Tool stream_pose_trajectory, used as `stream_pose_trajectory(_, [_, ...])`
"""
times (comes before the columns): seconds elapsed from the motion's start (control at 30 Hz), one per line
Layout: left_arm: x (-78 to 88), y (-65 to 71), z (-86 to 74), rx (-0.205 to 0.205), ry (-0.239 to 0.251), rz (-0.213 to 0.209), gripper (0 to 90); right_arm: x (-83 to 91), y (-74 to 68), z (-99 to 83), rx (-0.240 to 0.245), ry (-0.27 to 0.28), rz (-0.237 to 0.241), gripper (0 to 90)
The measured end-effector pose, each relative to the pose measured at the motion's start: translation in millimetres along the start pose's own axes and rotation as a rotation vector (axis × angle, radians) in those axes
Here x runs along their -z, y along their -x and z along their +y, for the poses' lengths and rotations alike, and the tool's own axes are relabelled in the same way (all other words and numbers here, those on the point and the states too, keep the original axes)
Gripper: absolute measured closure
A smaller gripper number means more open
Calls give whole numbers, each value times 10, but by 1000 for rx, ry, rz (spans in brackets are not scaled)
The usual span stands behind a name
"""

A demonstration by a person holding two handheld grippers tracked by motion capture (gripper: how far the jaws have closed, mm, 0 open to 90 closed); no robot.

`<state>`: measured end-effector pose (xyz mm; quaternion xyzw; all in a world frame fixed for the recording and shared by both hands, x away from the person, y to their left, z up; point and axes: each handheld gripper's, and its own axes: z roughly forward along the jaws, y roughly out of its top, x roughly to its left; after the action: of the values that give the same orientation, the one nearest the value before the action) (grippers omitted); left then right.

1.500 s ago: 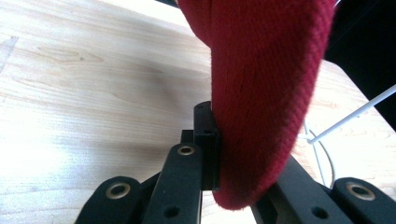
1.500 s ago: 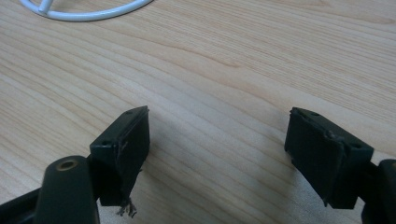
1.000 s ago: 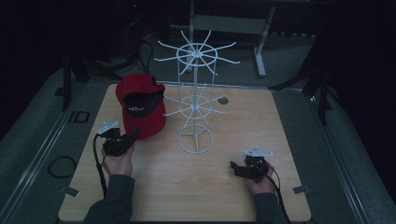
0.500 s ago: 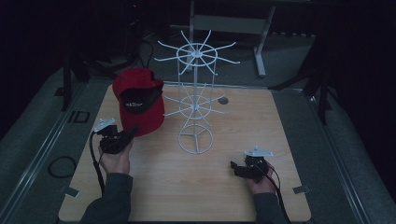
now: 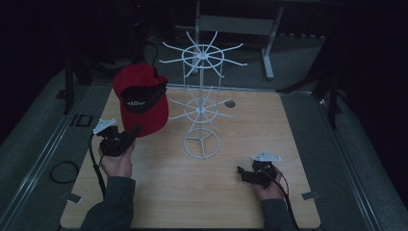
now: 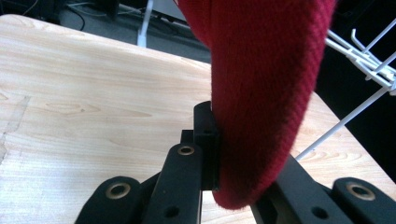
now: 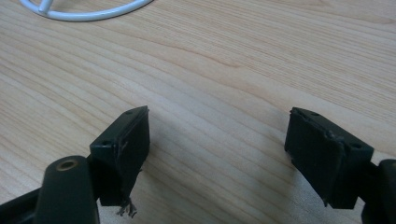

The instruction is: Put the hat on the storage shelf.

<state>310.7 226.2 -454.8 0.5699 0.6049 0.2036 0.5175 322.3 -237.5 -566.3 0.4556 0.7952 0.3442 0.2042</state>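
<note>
The likeliest trouble, as I judge it, is the red knitted cap with a black lining point(image 5: 140, 98) snagging on the white wire display rack point(image 5: 202, 103) just to its right; the rack's thin radiating prongs stick out toward the cap, and a sideways swing could catch the fabric or tip the light rack on its ring base; the grip is also only on the cap's lower edge, so the fabric could slip free if tugged. The left gripper point(image 5: 126, 138) is clamped on that lower edge; the cap rises above and beyond it, lifted clear of the pale wooden bench point(image 5: 192, 197) at the left side. The right gripper point(image 5: 242, 174) rests low over the near right of the bench, jaws spread apart around nothing.
</note>
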Motion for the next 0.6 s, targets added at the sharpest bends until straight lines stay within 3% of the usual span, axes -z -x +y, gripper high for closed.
stream_pose_trajectory(0.6, [88, 77, 137, -11, 39, -10, 858, -1, 0, 0, 1, 2, -1, 221])
